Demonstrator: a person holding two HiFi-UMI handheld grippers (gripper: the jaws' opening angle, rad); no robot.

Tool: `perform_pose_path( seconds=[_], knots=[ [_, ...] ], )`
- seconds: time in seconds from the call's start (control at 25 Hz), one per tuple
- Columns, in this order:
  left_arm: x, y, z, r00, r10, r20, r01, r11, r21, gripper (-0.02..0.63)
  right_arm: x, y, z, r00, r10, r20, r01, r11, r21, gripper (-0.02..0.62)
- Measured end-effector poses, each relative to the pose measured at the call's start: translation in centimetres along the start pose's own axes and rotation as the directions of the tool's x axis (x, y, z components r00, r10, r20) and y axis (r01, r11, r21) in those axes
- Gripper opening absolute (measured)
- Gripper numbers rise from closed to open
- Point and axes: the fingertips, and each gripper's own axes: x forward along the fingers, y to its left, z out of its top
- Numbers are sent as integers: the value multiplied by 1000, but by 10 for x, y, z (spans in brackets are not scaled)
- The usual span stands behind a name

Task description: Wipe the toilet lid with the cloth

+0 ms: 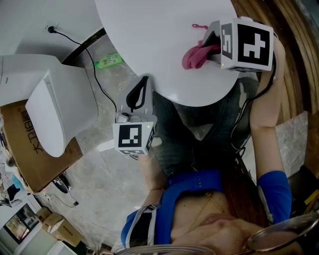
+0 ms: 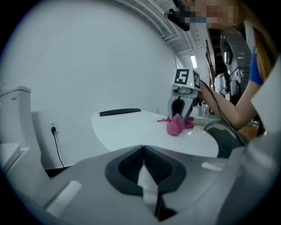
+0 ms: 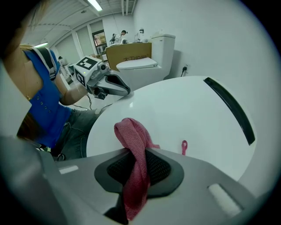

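Head view: over the white table (image 1: pixel 149 40), the right gripper (image 1: pixel 209 47) pinches the pink cloth (image 1: pixel 193 57), which trails toward the table's middle. The toilet lid (image 1: pixel 47 117) lies shut, off the table's edge.

Left gripper view: the left gripper (image 2: pixel 144 167), beside the table, has its jaws pressed together with nothing between them.

Right gripper view: the cloth runs lengthwise between the clamped jaws, its free end humped forward over the table.

Bright, even indoor light from ceiling strip lights (image 3: pixel 95 4). Faint sheen on white desk (image 2: pixel 197 136). Gripper views: fisheye bending, black vignetted corners, nearest foreground soft. Head view sharp.
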Motion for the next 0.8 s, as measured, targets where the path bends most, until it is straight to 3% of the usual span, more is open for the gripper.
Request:
perform_pose_path(
  seconds=[0.28,0.52,0.8],
  knots=[
    [-4,7,-1,1000,0,-1,0,1000,-9,2,3,8,4,999,27,-34,-29,997,-69,72],
    [-8,15,-2,1000,12,1,-12,1000,-10,2,11,22,25,997,72,38,-67,988,-137,72],
    [-13,19,-5,1000,23,-2,-23,1000,-16,2,13,24,32,996,55,70,-44,988,-149,72]
  ],
)
